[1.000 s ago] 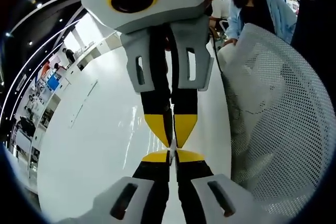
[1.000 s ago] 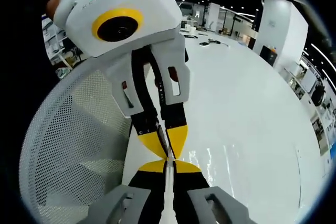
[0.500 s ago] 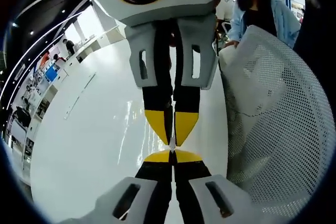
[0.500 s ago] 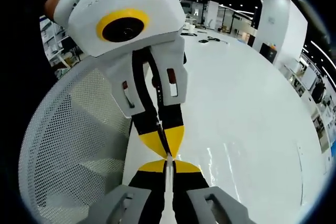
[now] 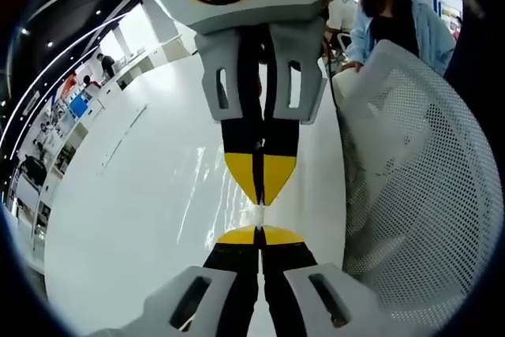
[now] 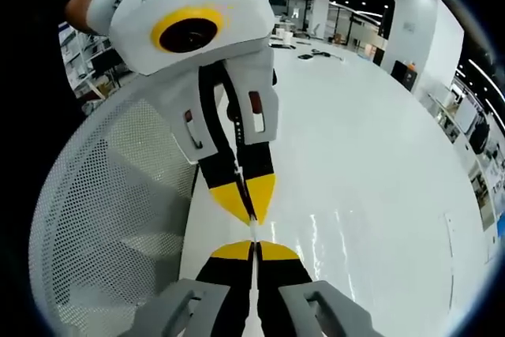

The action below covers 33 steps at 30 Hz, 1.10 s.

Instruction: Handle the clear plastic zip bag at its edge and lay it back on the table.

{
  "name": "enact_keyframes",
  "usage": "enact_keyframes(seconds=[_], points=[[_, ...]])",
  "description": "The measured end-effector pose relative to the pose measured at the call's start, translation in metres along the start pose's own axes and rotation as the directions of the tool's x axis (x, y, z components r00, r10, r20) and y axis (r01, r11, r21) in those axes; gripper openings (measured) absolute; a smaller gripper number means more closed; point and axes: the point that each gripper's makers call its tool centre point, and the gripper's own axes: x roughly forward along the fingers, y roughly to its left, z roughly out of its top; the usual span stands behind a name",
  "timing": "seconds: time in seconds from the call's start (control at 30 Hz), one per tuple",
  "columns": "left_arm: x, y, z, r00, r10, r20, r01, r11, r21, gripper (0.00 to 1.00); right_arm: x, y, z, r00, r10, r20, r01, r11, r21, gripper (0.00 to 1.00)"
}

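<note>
Facing each other tip to tip above a glossy white table (image 5: pixel 142 219), left gripper (image 5: pixel 259 230) and right gripper (image 6: pixel 254 246), each with grey slotted plastic shells, black arms and yellow wedge-shaped tips. Pinched tight on both, jaws pressed together, with a thin pale sliver, apparently the taut edge of the clear plastic zip bag (image 5: pixel 259 215), spanning the short gap between the opposing tips; same sliver seen in the right gripper view (image 6: pixel 253 230); rest of the bag too transparent to make out. Seen from the left gripper view, right gripper reaching down from the top; from the right gripper view, left gripper likewise descending from above. Standing beside the table edge, a curved white perforated mesh chair back (image 5: pixel 418 179), also at left in the right gripper view (image 6: pixel 110 219).
</note>
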Motion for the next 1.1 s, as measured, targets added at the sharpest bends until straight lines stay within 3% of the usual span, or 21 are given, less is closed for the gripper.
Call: enact_keyframes(seconds=[0.1,0.4,0.53,0.6,1.1], points=[[0.000,-0.001,0.002,1.000,-0.002,0.007,0.002,1.000,-0.004,0.00,0.000,0.003,0.005,1.000,0.004,0.015,-0.003,0.998,-0.071,0.00],[0.001,-0.002,0.007,1.000,0.001,0.006,-0.001,1.000,0.025,0.00,0.005,0.002,0.010,1.000,0.003,0.022,-0.001,0.997,-0.078,0.01],[0.001,-0.001,0.009,1.000,0.005,0.013,-0.005,1.000,0.027,0.00,0.003,0.001,0.009,1.000,-0.005,0.022,0.007,0.998,-0.068,0.00],[0.001,-0.002,0.009,1.000,-0.002,0.014,0.002,1.000,0.022,0.00,0.004,0.003,0.007,1.000,-0.001,0.022,0.001,1.000,-0.001,0.00],[0.005,-0.005,0.003,1.000,-0.022,0.002,0.022,1.000,-0.007,0.00,0.008,0.001,-0.007,1.000,-0.002,-0.005,0.002,1.000,0.029,0.00]])
